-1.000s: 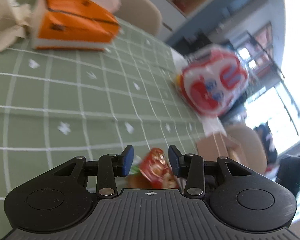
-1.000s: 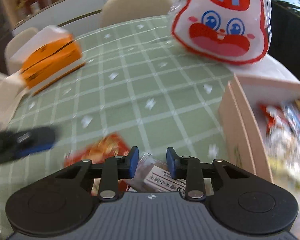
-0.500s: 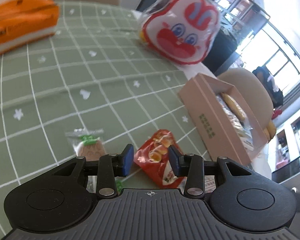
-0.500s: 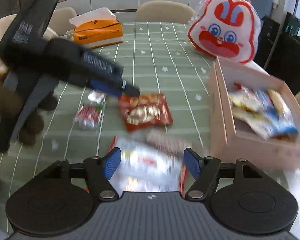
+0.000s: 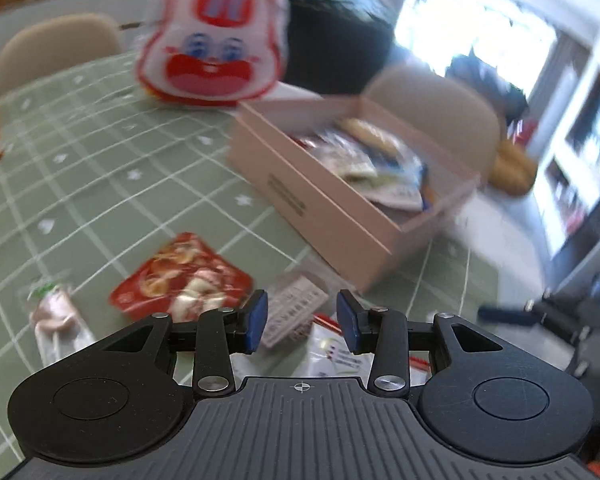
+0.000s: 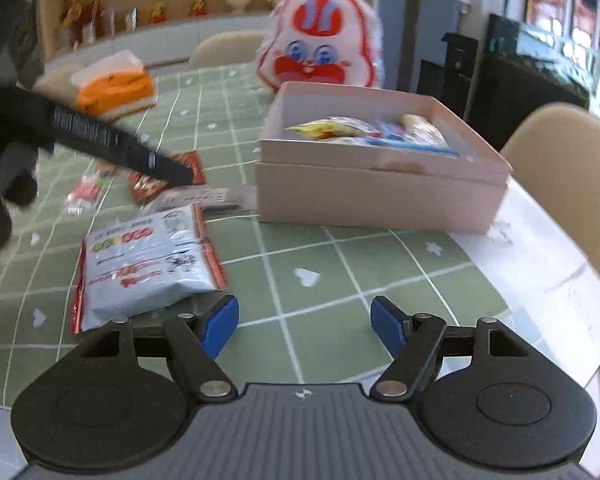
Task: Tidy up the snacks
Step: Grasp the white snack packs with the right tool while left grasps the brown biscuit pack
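Observation:
A pink box [image 6: 380, 188] [image 5: 320, 196] with several snack packets inside stands on the green checked table. Loose on the table lie a red snack packet [image 5: 180, 280] [image 6: 192, 164], a clear printed packet [image 5: 296, 312] [image 6: 200, 198], a white-and-red bag [image 6: 148, 260] [image 5: 340, 356] and a small pinkish packet [image 5: 56, 316] [image 6: 84, 192]. My left gripper [image 5: 302, 320] is open and empty, hovering over the clear packet; it also shows in the right wrist view [image 6: 112, 140]. My right gripper [image 6: 304, 326] is wide open and empty, above bare table beside the white bag.
A rabbit-face bag [image 6: 320, 56] [image 5: 212, 56] stands behind the box. An orange tissue box [image 6: 116, 88] sits at the far left. Beige chairs [image 6: 564, 168] [image 5: 432, 116] ring the table. The table edge [image 6: 560, 300] is close on the right.
My right gripper has opened wider and drawn back to the right, leaving the white bag on the table. My left gripper has swung right toward the box and opened somewhat.

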`<state>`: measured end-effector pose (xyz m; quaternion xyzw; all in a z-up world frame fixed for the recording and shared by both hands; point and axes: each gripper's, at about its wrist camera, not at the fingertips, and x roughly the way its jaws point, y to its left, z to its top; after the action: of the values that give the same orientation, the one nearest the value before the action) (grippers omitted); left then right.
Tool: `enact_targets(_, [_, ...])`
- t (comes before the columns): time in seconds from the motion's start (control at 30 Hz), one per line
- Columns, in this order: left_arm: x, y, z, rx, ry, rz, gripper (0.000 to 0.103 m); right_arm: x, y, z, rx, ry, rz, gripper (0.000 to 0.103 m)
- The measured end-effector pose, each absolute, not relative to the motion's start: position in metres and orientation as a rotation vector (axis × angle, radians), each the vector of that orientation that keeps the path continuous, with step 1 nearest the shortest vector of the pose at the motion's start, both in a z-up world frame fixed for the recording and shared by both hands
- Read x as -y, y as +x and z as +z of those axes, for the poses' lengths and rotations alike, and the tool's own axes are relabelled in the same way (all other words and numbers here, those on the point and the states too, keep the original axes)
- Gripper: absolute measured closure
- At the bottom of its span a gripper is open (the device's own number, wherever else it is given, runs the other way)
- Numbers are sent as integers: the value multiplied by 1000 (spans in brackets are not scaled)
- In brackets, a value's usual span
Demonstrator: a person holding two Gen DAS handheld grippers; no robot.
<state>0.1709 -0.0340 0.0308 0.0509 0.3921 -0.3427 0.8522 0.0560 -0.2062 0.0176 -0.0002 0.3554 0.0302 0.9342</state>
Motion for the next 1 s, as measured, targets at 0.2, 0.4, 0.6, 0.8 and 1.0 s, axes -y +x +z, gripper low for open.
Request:
enact_targets(0.2, [69,164,27,-763,321,-609,60,236,53,19,-660,150,138,29])
enact_targets(0.4, [67,173,22,-838,247,-608,60,185,71,30,-652,56,343,29])
enact_targets(0.6, [59,158,27,-886,227,-650,60,140,77,24,-695,-80,362,29])
enact_targets(0.8, [55,133,22,-947,176,-719,61,172,62,26,-714,-94,194,29])
enact_targets(1.0, [40,121,29,-938,123,-788,63,213,50,21,-764,-75,-2,29])
